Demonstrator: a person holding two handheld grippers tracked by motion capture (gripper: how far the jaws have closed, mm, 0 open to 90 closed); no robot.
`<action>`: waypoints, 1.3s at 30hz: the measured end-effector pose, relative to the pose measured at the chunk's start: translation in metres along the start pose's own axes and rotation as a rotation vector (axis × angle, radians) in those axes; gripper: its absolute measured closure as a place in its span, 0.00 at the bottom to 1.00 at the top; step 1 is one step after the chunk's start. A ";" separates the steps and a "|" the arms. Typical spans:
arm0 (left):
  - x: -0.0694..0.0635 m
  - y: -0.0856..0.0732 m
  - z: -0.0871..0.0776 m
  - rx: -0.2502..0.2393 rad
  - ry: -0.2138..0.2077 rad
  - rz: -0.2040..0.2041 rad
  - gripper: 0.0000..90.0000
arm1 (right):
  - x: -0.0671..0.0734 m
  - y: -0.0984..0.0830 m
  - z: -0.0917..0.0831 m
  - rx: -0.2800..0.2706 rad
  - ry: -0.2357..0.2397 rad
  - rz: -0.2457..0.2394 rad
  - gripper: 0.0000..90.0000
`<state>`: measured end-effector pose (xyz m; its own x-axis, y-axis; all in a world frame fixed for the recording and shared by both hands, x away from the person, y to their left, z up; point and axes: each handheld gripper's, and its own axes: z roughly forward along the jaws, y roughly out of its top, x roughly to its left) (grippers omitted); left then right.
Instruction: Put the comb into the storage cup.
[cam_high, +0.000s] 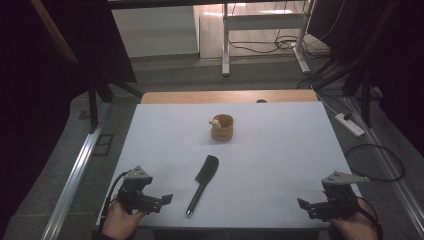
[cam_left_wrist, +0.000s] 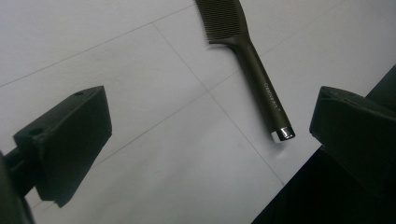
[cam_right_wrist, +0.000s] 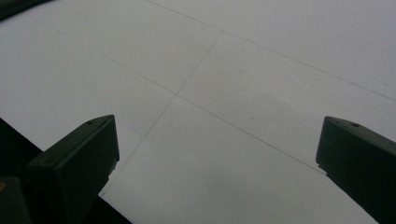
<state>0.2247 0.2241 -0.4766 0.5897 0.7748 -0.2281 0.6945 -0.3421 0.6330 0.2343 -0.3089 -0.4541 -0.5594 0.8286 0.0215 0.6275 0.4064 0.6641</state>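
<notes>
A black comb (cam_high: 203, 183) lies flat on the white worktop (cam_high: 280, 150), near its front edge and a little left of the middle, with its toothed head pointing away from the person and its handle running back toward them, ending in a small silver cap. The left gripper (cam_high: 162, 200) hovers low at the front left corner, held in the person's left hand (cam_high: 121, 218), its jaws spread wide and holding nothing; they point toward the comb's handle, which lies just beside them but apart. In the left gripper view the comb (cam_left_wrist: 254, 56) sits ahead of the jaws and nearer the right one, the capped end of the handle close to that jaw without touching it. The right gripper (cam_high: 306, 206) rests at the front right corner in the right hand (cam_high: 352, 225), well apart from the comb, jaws likewise spread wide and empty over bare worktop. A small tan cup (cam_high: 223, 127) stands upright farther back near the worktop's middle, well beyond the comb's head
</notes>
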 end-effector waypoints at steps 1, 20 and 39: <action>-0.001 0.002 0.002 0.006 -0.001 0.007 0.00 | 0.000 0.000 0.000 0.000 0.000 -0.001 0.00; -0.012 0.026 0.026 0.062 -0.063 0.083 0.00 | 0.001 0.000 0.001 0.007 0.001 -0.005 0.00; -0.030 0.053 0.058 0.117 -0.112 0.156 0.03 | 0.002 0.001 0.002 0.023 -0.006 -0.023 0.00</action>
<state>0.2678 0.1516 -0.4794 0.7314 0.6460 -0.2183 0.6301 -0.5177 0.5788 0.2347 -0.3058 -0.4551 -0.5703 0.8215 0.0017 0.6270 0.4339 0.6470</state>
